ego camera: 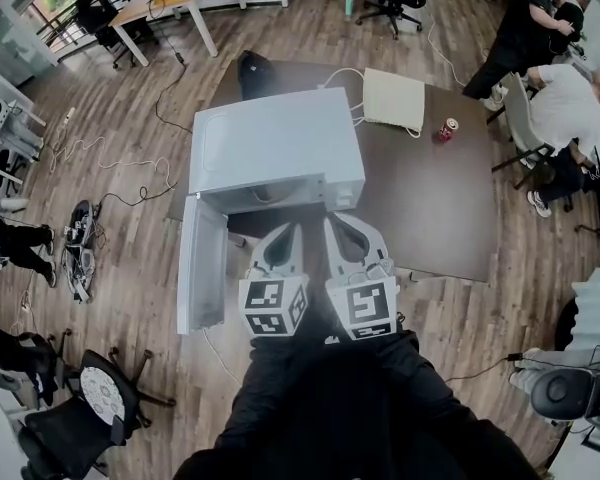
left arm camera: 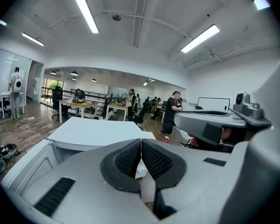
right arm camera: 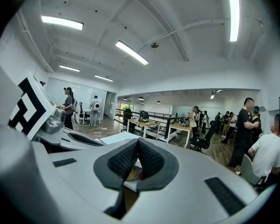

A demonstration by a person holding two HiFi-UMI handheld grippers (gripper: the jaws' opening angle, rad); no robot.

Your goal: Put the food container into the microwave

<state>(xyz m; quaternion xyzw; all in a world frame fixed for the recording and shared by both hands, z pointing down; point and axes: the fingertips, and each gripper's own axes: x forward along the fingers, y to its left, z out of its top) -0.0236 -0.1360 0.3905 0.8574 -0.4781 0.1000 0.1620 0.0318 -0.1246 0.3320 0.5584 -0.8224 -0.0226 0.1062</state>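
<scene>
**Both grippers held shut before the open microwave; container on the table**

A wood floor [ego camera: 110, 218] is seen from above, and on it a dark brown table [ego camera: 450, 218] is set. The left half of the table is taken up by a white microwave [ego camera: 275, 148]. Its door [ego camera: 202, 263] is swung fully open toward the person holding the grippers and hangs off the table's near left edge. The cavity is hidden from above by the microwave's top.

The person's dark-clothed body [ego camera: 350, 408] fills the lower middle of the head view. Other people are seated at the far right, well apart from the table's near edge.

The left gripper [ego camera: 292, 230] and the right gripper [ego camera: 332, 220] are held side by side, just beside each other, at the near edge of the table. Both are pointed at the microwave's front. In the left gripper view the jaws are seen pressed together with nothing between them. The same is shown for the right in its own view, the padded tips meeting.

A flat white container [ego camera: 393, 99] lies on the table to the right rear of the microwave, well apart from both grippers. A white cable [ego camera: 355, 98] is draped between the two. A small red can [ego camera: 446, 129] stands just beside the container's right corner.
</scene>
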